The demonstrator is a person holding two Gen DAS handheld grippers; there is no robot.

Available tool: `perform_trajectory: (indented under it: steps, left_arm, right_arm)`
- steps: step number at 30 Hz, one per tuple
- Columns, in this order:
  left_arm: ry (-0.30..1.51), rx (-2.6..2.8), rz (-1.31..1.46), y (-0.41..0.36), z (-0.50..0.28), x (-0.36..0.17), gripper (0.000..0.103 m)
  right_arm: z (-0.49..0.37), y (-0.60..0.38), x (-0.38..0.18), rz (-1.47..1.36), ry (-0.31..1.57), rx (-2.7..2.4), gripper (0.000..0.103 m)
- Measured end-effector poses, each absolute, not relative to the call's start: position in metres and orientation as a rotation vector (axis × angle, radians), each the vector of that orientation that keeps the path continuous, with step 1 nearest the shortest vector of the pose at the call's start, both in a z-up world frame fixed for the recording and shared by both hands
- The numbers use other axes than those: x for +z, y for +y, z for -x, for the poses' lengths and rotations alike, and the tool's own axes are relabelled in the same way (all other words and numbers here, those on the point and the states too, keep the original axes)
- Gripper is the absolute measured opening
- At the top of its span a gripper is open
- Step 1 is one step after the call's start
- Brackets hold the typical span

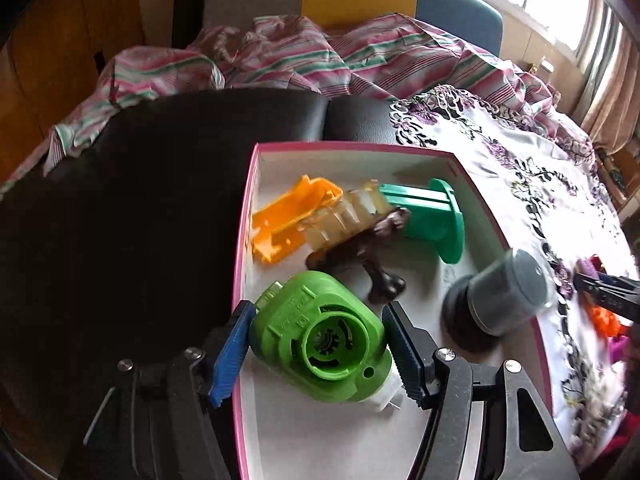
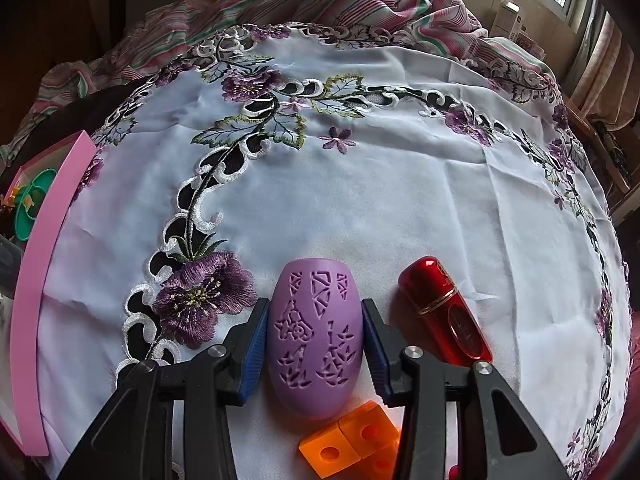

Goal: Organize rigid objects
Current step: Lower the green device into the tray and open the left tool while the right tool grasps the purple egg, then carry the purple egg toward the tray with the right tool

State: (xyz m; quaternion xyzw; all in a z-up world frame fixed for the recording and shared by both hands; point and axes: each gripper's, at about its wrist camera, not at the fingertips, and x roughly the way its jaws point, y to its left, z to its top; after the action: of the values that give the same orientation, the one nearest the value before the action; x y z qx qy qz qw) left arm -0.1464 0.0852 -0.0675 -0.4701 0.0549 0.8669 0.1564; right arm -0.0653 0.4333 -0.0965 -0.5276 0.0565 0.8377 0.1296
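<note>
Green housing [image 1: 320, 344] sits clamped in my left claw [image 1: 316, 354] over the near end of the pink box [image 1: 244, 216]. My right claw [image 2: 316, 350] grips the purple egg [image 2: 314, 336] on the white cloth [image 2: 400, 200], red tube [image 2: 444, 310] just right.

Both tools angled steeply down, each with a piece between its blue pads.

The left tool [image 1: 316, 354] stands about half spread, its ribbed pads [image 1: 230, 354] on either side of a green housing [image 1: 320, 336]; the left pad meets the housing's side, while the right pad seems to touch it, though blur makes that contact hard to judge. The right tool [image 2: 315, 350] is set much narrower, both pads [image 2: 254, 354] pressed flat against the flanks of a purple egg-shaped shell [image 2: 314, 336], whose rounded end juts out just past the fingertips.
</note>
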Motion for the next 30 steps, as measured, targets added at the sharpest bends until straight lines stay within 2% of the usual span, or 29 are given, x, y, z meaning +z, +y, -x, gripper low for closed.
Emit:
perform_trajectory:
  steps: [4, 10, 20, 30]
  left_arm:
    - [0.158, 2.505, 1.328, 0.085, 0.147, -0.065, 0.067]
    - [0.17, 2.578, 1.249, 0.08, 0.129, -0.049, 0.076]
    - [0.054, 2.672, 1.21, 0.063, 0.077, -0.029, 0.077]
    - [0.063, 2.681, 1.2, 0.058, 0.046, -0.026, 0.077]
  right_arm:
    - [0.066, 0.433, -0.096, 1.535, 0.163, 2.435, 0.044]
    - [0.066, 0.434, -0.096, 1.535, 0.162, 2.436, 0.044]
    - [0.066, 0.432, -0.096, 1.529, 0.133, 2.436, 0.044]
    - [0.065, 0.429, -0.095, 1.517, 0.117, 2.435, 0.044]
